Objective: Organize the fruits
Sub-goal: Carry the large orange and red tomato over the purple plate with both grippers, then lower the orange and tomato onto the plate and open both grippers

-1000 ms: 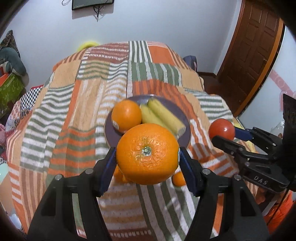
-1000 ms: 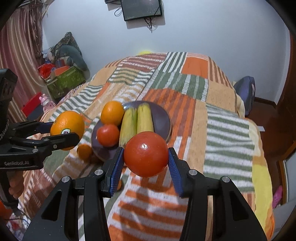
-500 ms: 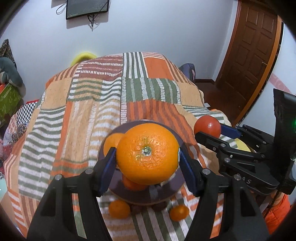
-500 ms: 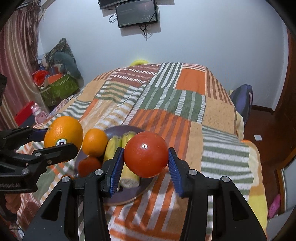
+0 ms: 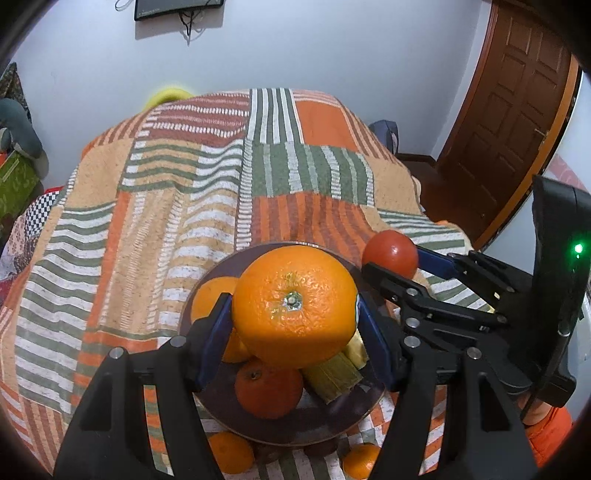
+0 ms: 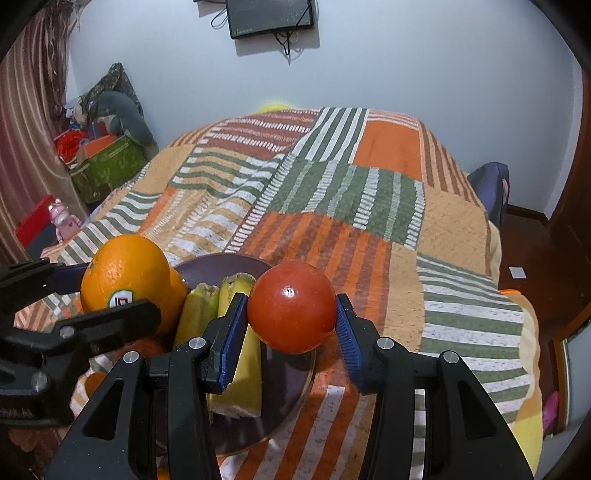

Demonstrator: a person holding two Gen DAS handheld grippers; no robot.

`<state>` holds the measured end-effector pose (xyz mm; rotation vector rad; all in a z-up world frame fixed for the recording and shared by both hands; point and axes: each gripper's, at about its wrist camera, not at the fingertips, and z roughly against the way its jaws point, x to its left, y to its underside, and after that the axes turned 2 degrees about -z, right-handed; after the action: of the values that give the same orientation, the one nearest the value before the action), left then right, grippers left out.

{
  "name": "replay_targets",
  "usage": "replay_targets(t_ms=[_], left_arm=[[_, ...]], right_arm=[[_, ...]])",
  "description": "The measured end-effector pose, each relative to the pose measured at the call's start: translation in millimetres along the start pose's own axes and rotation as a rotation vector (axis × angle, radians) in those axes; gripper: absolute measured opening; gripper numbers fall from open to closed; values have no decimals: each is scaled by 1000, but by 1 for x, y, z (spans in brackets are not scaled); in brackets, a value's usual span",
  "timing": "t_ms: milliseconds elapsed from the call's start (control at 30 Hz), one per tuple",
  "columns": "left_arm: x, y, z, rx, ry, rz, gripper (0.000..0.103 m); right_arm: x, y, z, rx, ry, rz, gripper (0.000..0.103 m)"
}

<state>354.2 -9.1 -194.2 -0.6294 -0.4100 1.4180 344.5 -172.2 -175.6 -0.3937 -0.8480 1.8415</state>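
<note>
My left gripper (image 5: 293, 332) is shut on a large orange (image 5: 293, 306) and holds it above the dark round plate (image 5: 295, 428). My right gripper (image 6: 291, 334) is shut on a red tomato (image 6: 291, 306) over the plate's right side (image 6: 280, 402). The plate lies on a patchwork bedspread (image 5: 184, 206) and holds a second orange (image 5: 210, 299), a reddish fruit (image 5: 267, 389) and two bananas (image 6: 236, 354). Two small mandarins (image 5: 229, 452) (image 5: 360, 459) lie on the bedspread in front of the plate. The right gripper with the tomato (image 5: 389, 254) shows in the left wrist view.
The bed fills most of both views. A wall with a dark screen (image 6: 271, 16) is behind it. A brown door (image 5: 506, 110) is on the right. Green boxes and soft toys (image 6: 107, 155) are piled at the bed's left. A dark bag (image 6: 491, 188) lies by the far right corner.
Both grippers have drawn back and tilted up, each still holding its fruit. The plate now sits lower and closer in both views, under the held fruits.
</note>
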Motion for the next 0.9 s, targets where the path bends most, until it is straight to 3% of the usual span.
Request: replay_targets(t_ms=[633,900], left_arm=[[0,-2,-21,14,-7,-5,66],[-2,0,-20,15,2,-12,73]], right_arm=[[-10,2,-22,68,-29,-32,45],[-14,4,-12,65,-48,-45,47]])
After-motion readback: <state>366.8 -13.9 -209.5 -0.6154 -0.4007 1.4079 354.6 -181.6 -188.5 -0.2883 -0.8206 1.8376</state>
